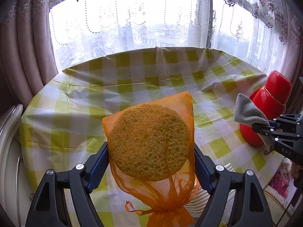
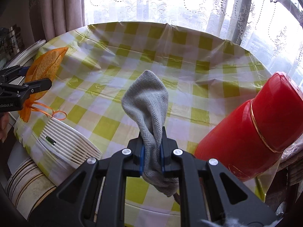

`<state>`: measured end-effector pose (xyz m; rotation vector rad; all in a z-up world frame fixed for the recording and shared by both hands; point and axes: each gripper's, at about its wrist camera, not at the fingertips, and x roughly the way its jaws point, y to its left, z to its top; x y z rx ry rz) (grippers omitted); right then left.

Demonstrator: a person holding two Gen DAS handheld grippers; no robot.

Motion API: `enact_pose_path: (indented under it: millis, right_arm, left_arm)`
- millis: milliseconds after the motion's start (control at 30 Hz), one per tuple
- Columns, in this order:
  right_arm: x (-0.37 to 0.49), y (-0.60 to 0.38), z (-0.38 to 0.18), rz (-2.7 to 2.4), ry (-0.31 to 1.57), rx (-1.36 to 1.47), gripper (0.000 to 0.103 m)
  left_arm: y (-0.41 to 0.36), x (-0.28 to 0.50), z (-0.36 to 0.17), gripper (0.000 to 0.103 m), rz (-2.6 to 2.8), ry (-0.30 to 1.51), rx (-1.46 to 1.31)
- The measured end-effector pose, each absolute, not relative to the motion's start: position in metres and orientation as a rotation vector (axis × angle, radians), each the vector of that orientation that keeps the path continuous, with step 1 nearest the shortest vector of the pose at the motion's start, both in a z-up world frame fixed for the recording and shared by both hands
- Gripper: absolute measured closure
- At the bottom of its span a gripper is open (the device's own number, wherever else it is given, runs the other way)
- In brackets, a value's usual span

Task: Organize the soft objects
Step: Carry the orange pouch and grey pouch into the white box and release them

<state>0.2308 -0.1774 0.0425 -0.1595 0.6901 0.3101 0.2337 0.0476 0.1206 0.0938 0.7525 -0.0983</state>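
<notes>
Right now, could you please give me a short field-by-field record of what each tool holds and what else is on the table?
left tool: shut on orange mesh bag with round sponge inside
right tool: shut on grey herringbone cloth
table: yellow-checked cover
also there: red flask, white ribbed device

My jaws grip porous sponge (image 1: 149, 143) in sheer orange mesh pouch (image 1: 186, 102); woven herringbone cloth (image 2: 147, 102); glossy plastic bench cover (image 2: 170, 56).
</notes>
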Motion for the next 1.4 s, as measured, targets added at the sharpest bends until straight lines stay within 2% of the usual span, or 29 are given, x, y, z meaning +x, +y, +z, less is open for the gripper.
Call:
enact_pose_path:
  millis: [367, 967, 1000, 1233, 1400]
  right_arm:
    - [0.151, -0.236, 0.046, 0.188, 0.687, -0.089, 0.088]
    - [0.014, -0.433, 0.017, -0.299, 0.767, 0.069, 0.086]
    - [0.009, -0.439, 0.016, -0.315, 0.768, 0.078, 0.085]
    - [-0.014, -0.463, 0.008, -0.374, 0.770, 0.130, 0.056]
    - [-0.025, -0.466, 0.003, -0.377, 0.768, 0.145, 0.052]
  left_arm:
    - [-0.025, 0.173, 0.137, 0.022, -0.248, 0.718, 0.106]
    - [-0.271, 0.096, 0.088, 0.021, -0.723, 0.872, 0.088]
    - [-0.280, 0.096, 0.084, 0.021, -0.737, 0.889, 0.087]
    - [-0.325, 0.082, 0.059, 0.018, -0.774, 0.998, 0.115]
    - [-0.327, 0.060, 0.052, 0.017, -0.744, 1.024, 0.097]
